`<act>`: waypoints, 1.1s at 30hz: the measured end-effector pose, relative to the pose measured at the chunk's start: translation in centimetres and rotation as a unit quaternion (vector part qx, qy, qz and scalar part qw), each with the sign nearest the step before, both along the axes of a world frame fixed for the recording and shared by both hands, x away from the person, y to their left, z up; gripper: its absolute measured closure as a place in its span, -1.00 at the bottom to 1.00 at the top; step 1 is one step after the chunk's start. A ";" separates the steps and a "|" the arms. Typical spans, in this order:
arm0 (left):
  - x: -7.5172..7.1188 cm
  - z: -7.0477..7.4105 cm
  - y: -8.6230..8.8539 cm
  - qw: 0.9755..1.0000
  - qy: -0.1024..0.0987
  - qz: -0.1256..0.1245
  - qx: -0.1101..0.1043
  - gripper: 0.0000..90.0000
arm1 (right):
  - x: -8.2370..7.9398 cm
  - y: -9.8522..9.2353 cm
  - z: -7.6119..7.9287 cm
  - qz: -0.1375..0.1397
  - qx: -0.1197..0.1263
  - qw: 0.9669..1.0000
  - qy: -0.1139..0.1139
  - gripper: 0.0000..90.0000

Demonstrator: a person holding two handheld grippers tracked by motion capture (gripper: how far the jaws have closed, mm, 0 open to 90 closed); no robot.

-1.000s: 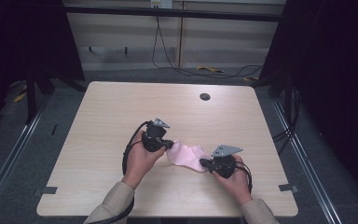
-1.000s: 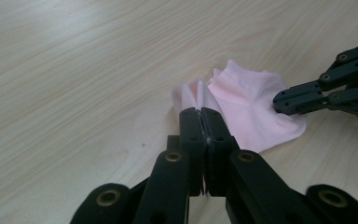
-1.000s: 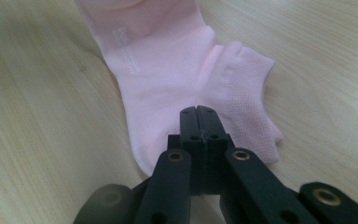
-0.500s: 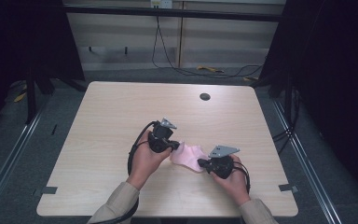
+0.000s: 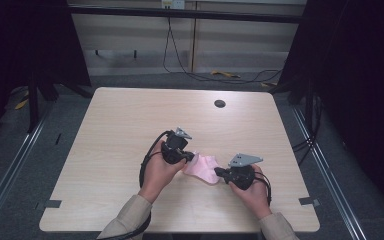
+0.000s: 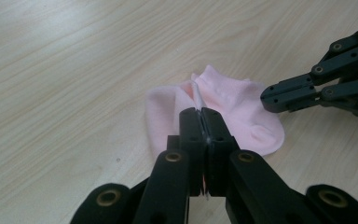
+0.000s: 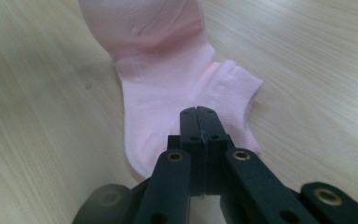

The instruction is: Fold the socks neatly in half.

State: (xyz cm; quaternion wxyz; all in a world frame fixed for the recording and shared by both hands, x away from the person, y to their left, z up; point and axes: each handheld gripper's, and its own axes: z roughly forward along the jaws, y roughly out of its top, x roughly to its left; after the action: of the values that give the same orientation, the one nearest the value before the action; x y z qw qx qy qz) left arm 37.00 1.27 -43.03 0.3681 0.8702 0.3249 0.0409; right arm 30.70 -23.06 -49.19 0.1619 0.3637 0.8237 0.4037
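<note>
A pink sock (image 5: 203, 167) lay on the near half of the wooden table (image 5: 130, 125), between the person's two hands. The left gripper (image 5: 186, 158) sat at the sock's left end and the right gripper (image 5: 218, 172) at its right end, each with a grey three-cornered plate on top and a black cable looping back toward the sleeve.

In the left gripper view, the two black jaws stood pressed flat together, and a thin edge of the sock (image 6: 214, 109) rose between them (a pale fold of cloth stood up just above the jaw tips). The rest of the sock spread out on the wood beyond, with its rounded end toward the right of that view. The right gripper (image 6: 268, 98) reached in from the upper right there, its tip at the sock's far edge.

In the right gripper view, the jaws were likewise closed tight against each other, with the sock (image 7: 168, 88) lying under and beyond them; the ribbed cuff lay just to the right of the tips. Whether cloth was actually pinched between those jaws could not be told from that view, since the jaws covered the spot.

A small dark round fitting (image 5: 219, 104) sat in the table's far right part, well apart from the hands.
</note>
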 end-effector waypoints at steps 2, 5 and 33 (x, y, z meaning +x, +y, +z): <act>0.0 0.0 0.0 1.000 -0.001 0.001 -0.001 0.97 | 0.0 -0.2 0.0 -0.001 -0.002 1.000 0.002 1.00; 0.0 0.0 0.1 1.000 0.000 -0.001 0.000 0.97 | 0.0 -0.4 -0.1 -0.003 -0.006 1.000 0.005 1.00; 0.0 -0.1 -0.6 1.000 -0.003 -0.003 -0.002 0.97 | 0.0 1.0 -0.5 0.011 -0.005 1.000 0.003 1.00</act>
State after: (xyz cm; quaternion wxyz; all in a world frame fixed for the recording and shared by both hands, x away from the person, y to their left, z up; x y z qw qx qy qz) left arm 37.03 0.69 -43.13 0.3710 0.8702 0.3216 0.0416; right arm 30.73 -22.05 -49.68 0.1567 0.3556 0.8300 0.4001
